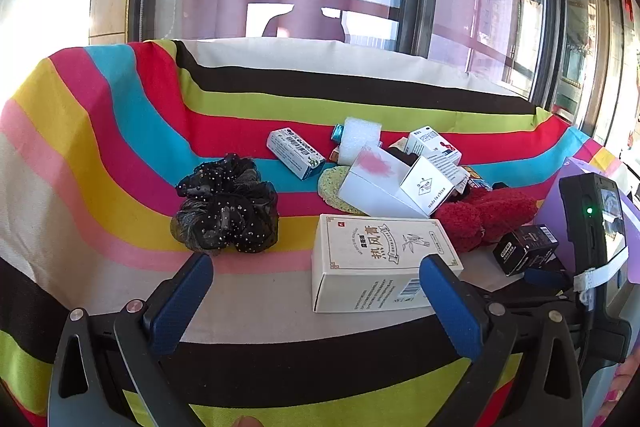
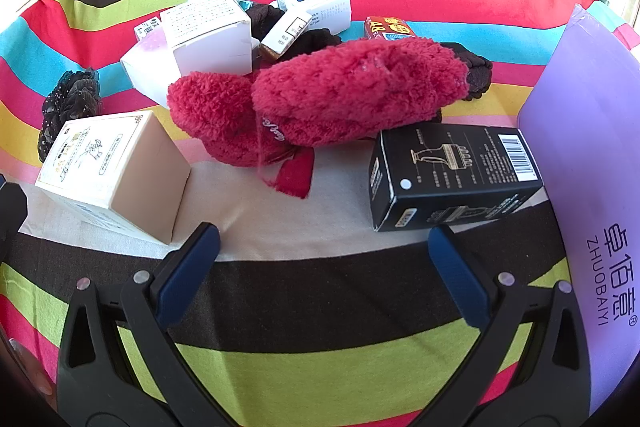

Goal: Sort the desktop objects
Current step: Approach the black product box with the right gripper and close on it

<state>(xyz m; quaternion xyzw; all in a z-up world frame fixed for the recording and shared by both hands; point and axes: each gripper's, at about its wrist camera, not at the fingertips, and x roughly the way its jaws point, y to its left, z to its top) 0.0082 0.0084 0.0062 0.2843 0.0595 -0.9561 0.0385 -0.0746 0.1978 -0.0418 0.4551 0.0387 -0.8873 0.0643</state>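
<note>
A pile of objects lies on a striped cloth [image 1: 120, 131]. A cream box with Chinese print [image 1: 376, 259] lies just ahead of my left gripper [image 1: 316, 267], which is open and empty. A black sequinned scrunchie [image 1: 228, 205] sits to its left. Fluffy red socks [image 2: 320, 99] lie in the middle, ahead of my right gripper [image 2: 324, 239], which is open and empty. A black box [image 2: 452, 179] lies by the right fingertip [image 2: 440, 239]. White boxes [image 2: 208, 31] are stacked behind the socks.
A lilac container [image 2: 592, 155] marked ZHUOBAIYI stands at the right edge. A dark brown knitted item [image 2: 476, 67] and a small red-orange box [image 2: 388, 27] lie behind the socks. A white foam block [image 1: 362, 131] and a blue-white box [image 1: 294, 153] lie farther back. A window is behind the table.
</note>
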